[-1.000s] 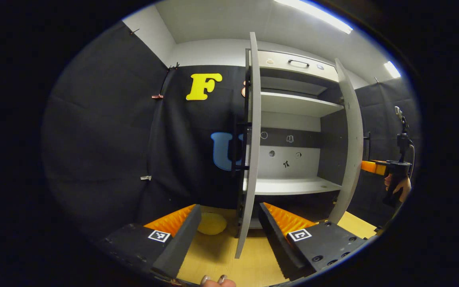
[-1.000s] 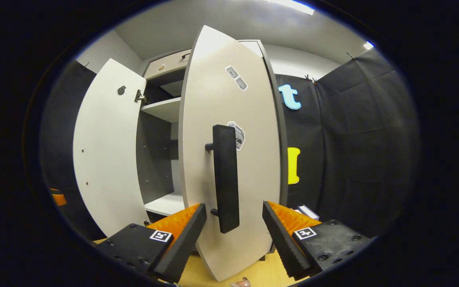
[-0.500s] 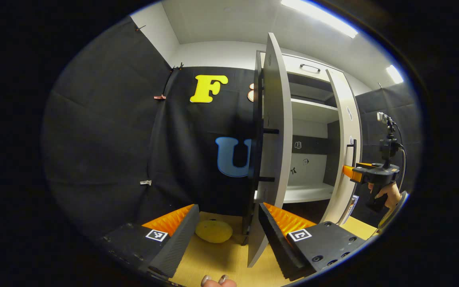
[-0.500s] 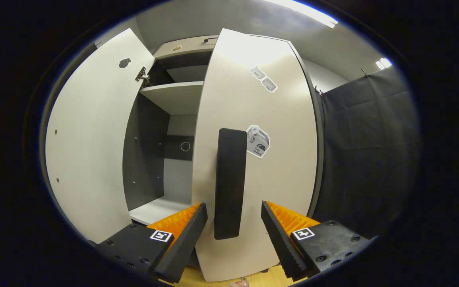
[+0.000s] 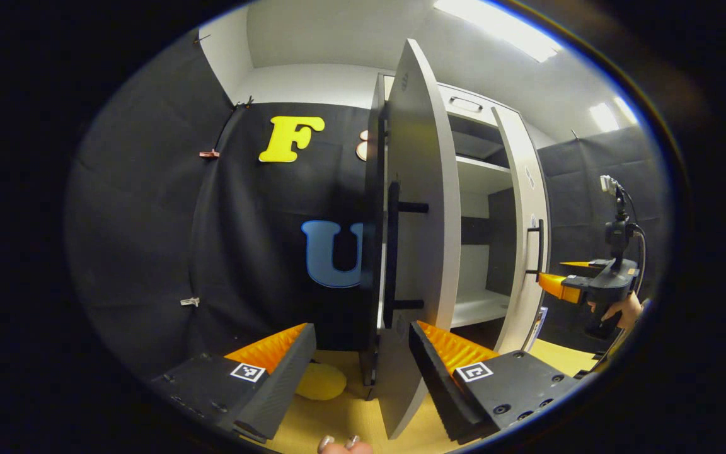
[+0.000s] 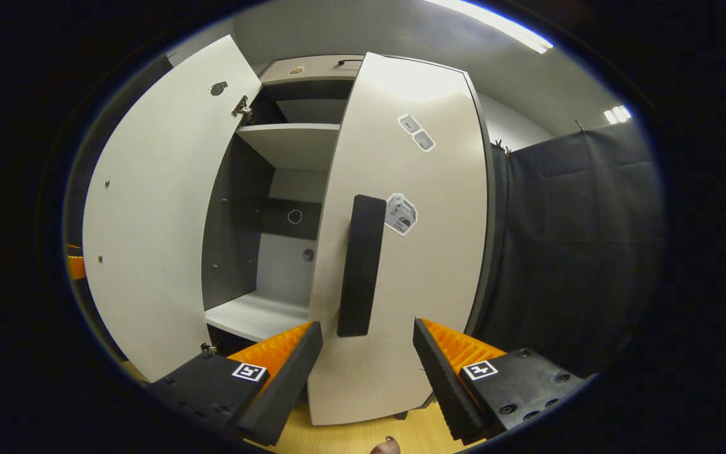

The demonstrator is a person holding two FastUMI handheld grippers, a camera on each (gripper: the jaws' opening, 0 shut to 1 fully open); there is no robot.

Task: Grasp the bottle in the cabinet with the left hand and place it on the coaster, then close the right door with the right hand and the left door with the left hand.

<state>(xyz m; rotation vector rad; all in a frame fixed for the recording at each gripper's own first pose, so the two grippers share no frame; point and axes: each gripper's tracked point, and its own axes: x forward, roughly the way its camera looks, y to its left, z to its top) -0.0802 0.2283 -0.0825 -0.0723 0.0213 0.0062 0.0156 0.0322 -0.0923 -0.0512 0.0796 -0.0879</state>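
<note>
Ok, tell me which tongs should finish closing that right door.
Right. The right tongs sit open straight before the right door and its handle; the left tongs face the left door.

Ceiling light strips (image 5: 500, 33) above white upper walls (image 5: 303, 84); small clips (image 5: 209, 154) pinned on the dark cloth; stickers (image 6: 416, 132) stuck on a pale panel; wooden tabletop (image 5: 344, 422) below.

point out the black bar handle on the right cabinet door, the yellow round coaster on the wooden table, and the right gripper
Black bar handle (image 6: 360, 265): right gripper view, middle of the bar.
Yellow round coaster (image 5: 322, 382): left gripper view, its visible top.
Right gripper (image 6: 363, 353): right gripper view, midway between fingertips.
</note>
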